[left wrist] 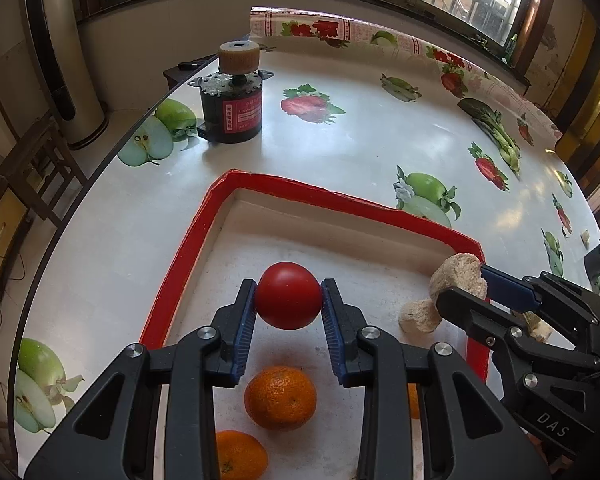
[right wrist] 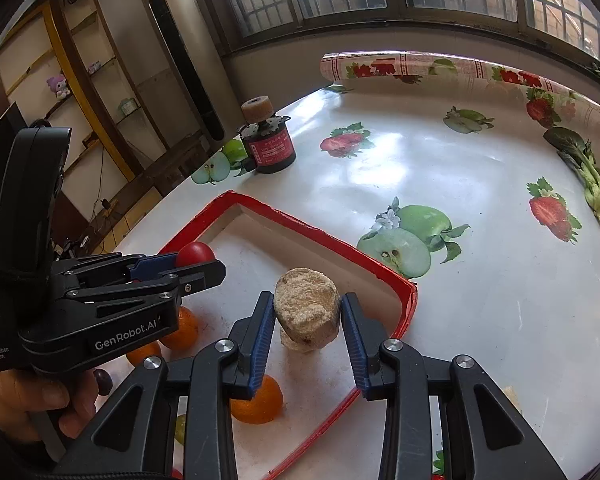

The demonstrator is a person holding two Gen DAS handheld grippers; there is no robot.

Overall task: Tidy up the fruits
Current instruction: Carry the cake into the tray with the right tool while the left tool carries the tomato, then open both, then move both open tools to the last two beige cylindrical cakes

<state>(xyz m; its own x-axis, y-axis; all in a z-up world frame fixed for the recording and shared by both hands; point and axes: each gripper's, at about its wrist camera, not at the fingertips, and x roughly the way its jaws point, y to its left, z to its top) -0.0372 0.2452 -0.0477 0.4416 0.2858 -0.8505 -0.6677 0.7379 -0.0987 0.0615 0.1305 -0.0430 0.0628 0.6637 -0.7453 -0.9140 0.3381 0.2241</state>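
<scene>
My left gripper (left wrist: 288, 296) is shut on a red tomato (left wrist: 288, 295) and holds it above the white floor of the red-rimmed tray (left wrist: 188, 248). Two oranges (left wrist: 280, 397) lie in the tray below it. My right gripper (right wrist: 307, 312) is shut on a beige rough chunk (right wrist: 306, 304), held over the tray's right part (right wrist: 408, 300); a second beige chunk (left wrist: 419, 315) lies under it. In the right wrist view the left gripper (right wrist: 198, 262) with the tomato (right wrist: 194, 253) is at the left, and oranges (right wrist: 258, 400) lie in the tray.
A black motor with a tan wheel on top (left wrist: 233, 100) stands at the table's far left edge. The tablecloth (left wrist: 360, 140) has printed fruit and rolls up at the back. A dark grape (right wrist: 103, 381) and something green lie at the tray's near end.
</scene>
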